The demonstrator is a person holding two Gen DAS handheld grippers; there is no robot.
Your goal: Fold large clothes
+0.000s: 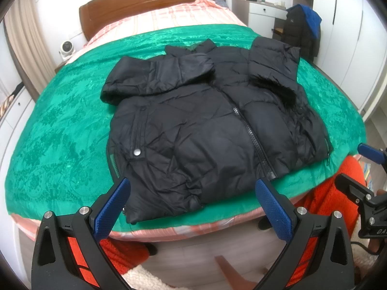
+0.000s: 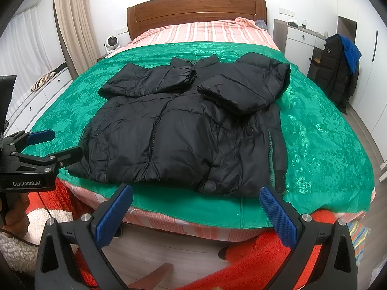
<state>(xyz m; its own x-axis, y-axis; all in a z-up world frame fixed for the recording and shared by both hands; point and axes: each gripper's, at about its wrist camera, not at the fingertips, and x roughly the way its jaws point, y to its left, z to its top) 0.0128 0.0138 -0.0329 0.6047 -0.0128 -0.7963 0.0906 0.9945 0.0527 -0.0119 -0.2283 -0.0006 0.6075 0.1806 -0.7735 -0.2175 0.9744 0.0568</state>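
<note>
Jacket on the cover, at the foot of the bed.

The jacket (image 1: 193, 125) lies front up on the cover (image 1: 60, 133), which lies over the near part of the bed (image 2: 193, 33), both sleeves folded across its chest, collar toward the headboard (image 2: 196, 12). Both grippers hang before the bed's foot, apart from the jacket: left gripper (image 1: 193, 207) left of right gripper (image 2: 196, 212). A fan (image 2: 112, 43) stands left of the bed; a chair with coats (image 2: 338, 72) stands right.

"GenRobot.AI" (white print) stands on the left tool (image 2: 58, 145).
</note>
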